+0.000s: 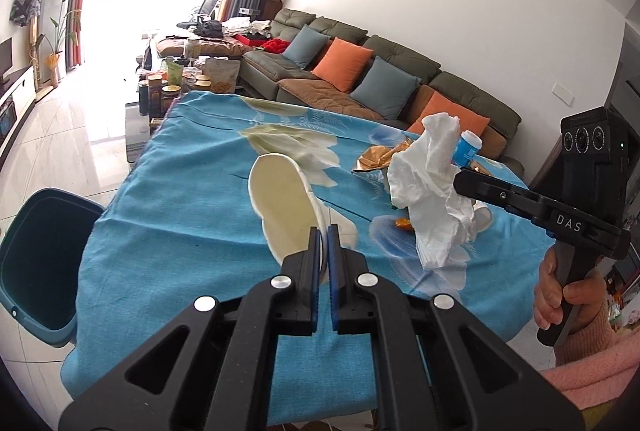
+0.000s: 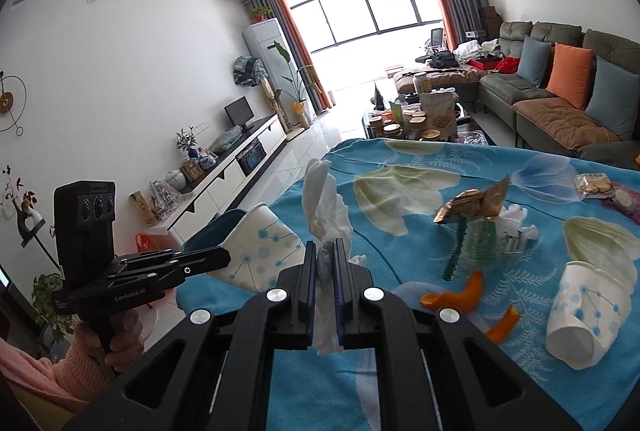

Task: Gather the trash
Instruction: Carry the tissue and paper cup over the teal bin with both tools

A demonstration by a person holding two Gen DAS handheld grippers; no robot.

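My left gripper (image 1: pixel 324 235) is shut on the rim of a white paper cup (image 1: pixel 280 207), held above the blue cloth; the cup also shows in the right wrist view (image 2: pixel 260 247), blue-dotted. My right gripper (image 2: pixel 328 251) is shut on a crumpled white tissue (image 2: pixel 324 207) and holds it in the air; the tissue also shows in the left wrist view (image 1: pixel 432 183). A dark teal trash bin (image 1: pixel 36 263) stands on the floor at the table's left edge, and its rim shows behind the held cup (image 2: pixel 216 231).
On the blue floral tablecloth (image 2: pixel 420 167) lie a second paper cup (image 2: pixel 584 315), orange peel pieces (image 2: pixel 456 295), a gold wrapper (image 2: pixel 472 207), a clear bag with green print (image 2: pixel 484 235) and a snack pack (image 2: pixel 596 185). A sofa (image 1: pixel 360 71) and a cluttered coffee table (image 1: pixel 180 83) stand beyond.
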